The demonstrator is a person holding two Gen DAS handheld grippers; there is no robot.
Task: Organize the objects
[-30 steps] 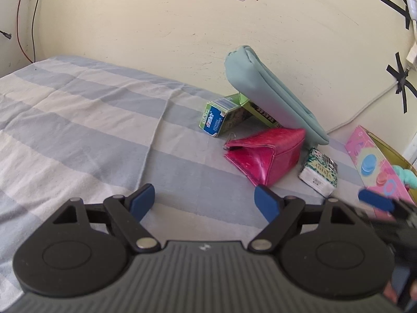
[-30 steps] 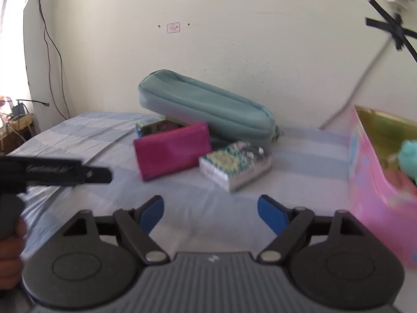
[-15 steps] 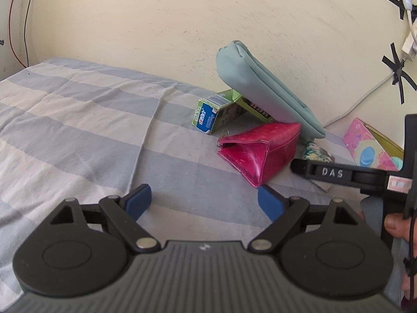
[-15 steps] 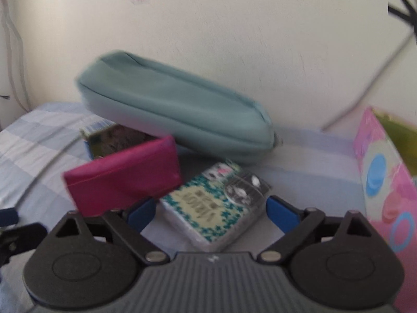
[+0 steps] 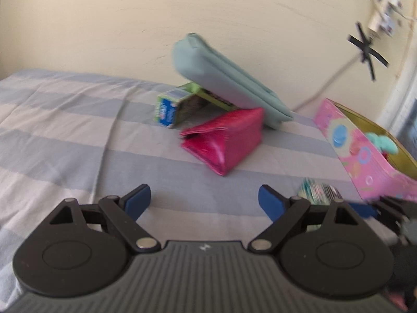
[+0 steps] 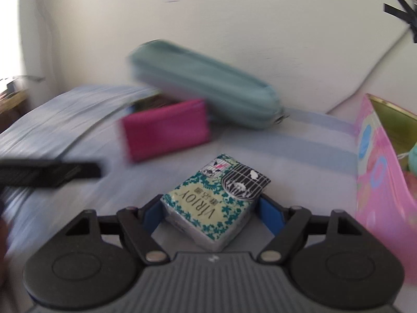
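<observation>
Striped blue-and-white cloth covers the bed [image 5: 65, 135], and in the left wrist view the left tool [image 5: 204, 200] hangs over a bare stretch of it with its blue pads spread wide and nothing between them. Toward the wall edge of the bed, a teal pouch [image 5: 224, 75] leans across a small green carton [image 5: 179, 104], with a pink purse [image 5: 226, 138] lying just in front of them. A pink box [image 5: 359, 151] stands open at the right edge of the bed, something pale green showing inside it. Low at the right, blurred, is the tissue pack [image 5: 319, 193]. In the right wrist view the right tool [image 6: 208, 211] has that tissue pack [image 6: 216, 198] between its pads, the left pad touching the pack's side and the right pad right beside it; whether the grip has fully clenched I cannot tell. The pink box [image 6: 378, 172] is near on the right, the pink purse [image 6: 166, 127] and teal pouch [image 6: 203, 83] behind. By my judgement the tidying is barely begun: the pack is only being taken, and purse, pouch and carton lie unsorted.
</observation>
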